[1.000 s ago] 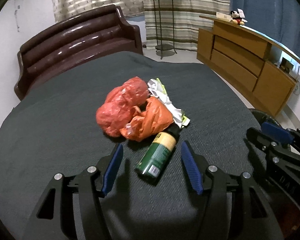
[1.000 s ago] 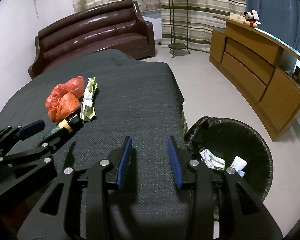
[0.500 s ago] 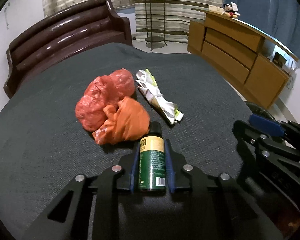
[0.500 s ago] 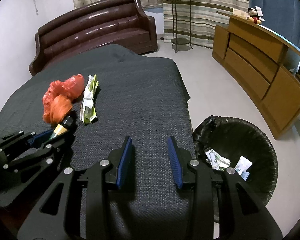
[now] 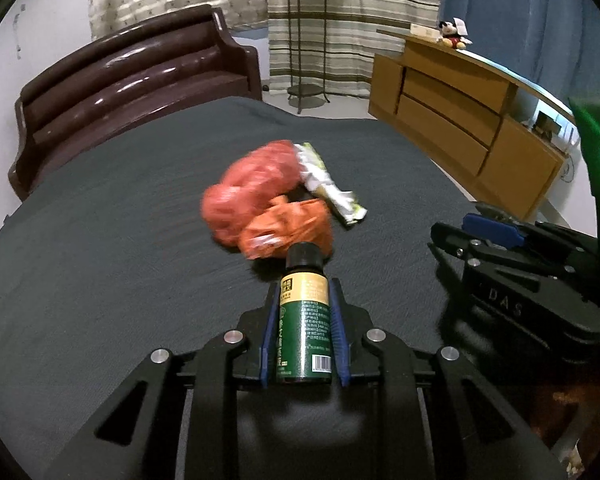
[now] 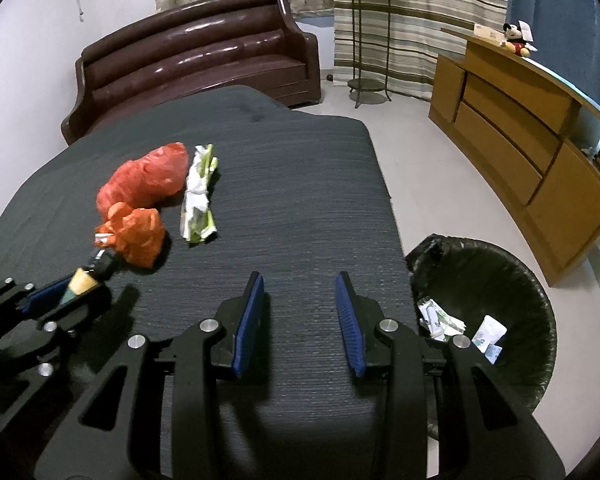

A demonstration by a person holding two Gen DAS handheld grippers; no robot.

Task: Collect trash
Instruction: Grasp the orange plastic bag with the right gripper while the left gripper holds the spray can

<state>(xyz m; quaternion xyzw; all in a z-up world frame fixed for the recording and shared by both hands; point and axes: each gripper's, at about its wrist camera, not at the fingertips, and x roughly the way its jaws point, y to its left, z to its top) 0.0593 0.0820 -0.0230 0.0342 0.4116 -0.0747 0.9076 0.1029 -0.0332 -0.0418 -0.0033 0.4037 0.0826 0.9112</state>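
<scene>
Left gripper (image 5: 302,320) clamped on a small green bottle (image 5: 304,332); both blue pads sit flat against the label, black cap pointing away from the hand. In the right wrist view the bottle appears clear of the surface, though the angle does not settle it.

Just beyond the cap, on the dark cloth-covered bed (image 6: 300,184): an orange bag (image 6: 138,236), crumpled, nearest the bottle; a red bag (image 6: 148,178) behind it, touching; a white-and-green wrapper (image 6: 199,196) beside both. All three loose, untouched.

Centre: right gripper (image 6: 300,316), jaws apart, nothing between them, poised over bare cloth near the bed's edge.

Right, on the floor just beside the bed: a bin (image 6: 532,320) with a black liner, a few scraps of paper already in the bottom.

Step in hand, by my reading: bottle picked, transfer not yet made. Roughly one item of four secured.

Next move calls for carrying the bottle rightward past the right gripper and over the bed's edge, then parting the jaws only once above the bin's mouth. Risk: the two grippers crossing paths; a smooth round bottle may slip if tilted.
</scene>
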